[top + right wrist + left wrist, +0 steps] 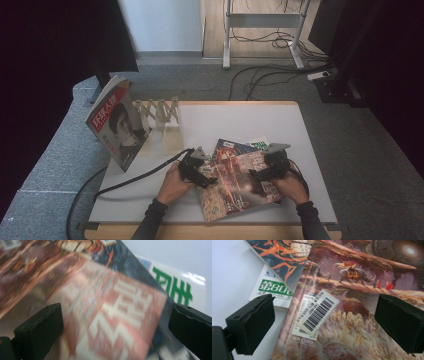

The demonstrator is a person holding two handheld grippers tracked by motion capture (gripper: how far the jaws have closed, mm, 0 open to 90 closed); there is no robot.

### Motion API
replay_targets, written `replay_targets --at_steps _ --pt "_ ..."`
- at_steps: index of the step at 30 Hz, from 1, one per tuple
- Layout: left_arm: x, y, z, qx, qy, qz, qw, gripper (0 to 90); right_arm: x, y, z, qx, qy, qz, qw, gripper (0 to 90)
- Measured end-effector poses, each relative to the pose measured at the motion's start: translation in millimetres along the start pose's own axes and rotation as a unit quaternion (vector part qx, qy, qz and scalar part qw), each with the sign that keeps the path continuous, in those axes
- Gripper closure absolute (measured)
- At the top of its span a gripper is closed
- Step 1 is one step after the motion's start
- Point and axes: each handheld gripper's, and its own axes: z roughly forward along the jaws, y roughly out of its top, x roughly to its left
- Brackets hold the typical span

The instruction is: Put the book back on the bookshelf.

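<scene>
A stack of magazines lies on the white table [235,122]. The top magazine [240,185] has a reddish-brown fantasy cover [362,285] with a barcode sticker [318,312]. Under it lies a dark magazine with orange art [284,255], and lowest a white one with green characters [275,288] [175,287]. My left gripper [202,175] hovers open over the top magazine's left edge, with nothing between its jaws. My right gripper [265,172] is open over the cover's right part [117,315], where large pale characters show, blurred.
A magazine with a red cover and a portrait [117,122] leans upright in a folding wooden rack [160,112] at the table's back left. Cables trail off the table's left front. Floor cables and a desk frame [262,30] lie beyond the table.
</scene>
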Motion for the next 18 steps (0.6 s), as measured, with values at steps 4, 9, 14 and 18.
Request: replay_targets --at_steps 4,9,14,18 --pt "-2.4 -2.8 -1.1 0.003 -0.012 0.007 0.9999 3.4 2.1 -25.9 -20.9 -0.004 -0.002 0.009 0.9999 0.0" --pt "-3.5 -4.5 -2.1 0.002 -0.011 0.008 0.9999 3.3 8.0 -53.8 -44.8 -0.005 -0.009 0.016 0.9998 0.0" --pt "-3.5 -4.4 -2.0 0.003 -0.009 0.004 0.9999 3.1 16.1 -73.8 -60.6 -0.007 -0.007 0.022 0.9997 0.0" --pt "-3.6 -4.8 -2.1 0.003 -0.008 0.003 1.0000 2.9 20.5 -83.2 -65.5 -0.007 -0.005 0.021 0.9997 0.0"
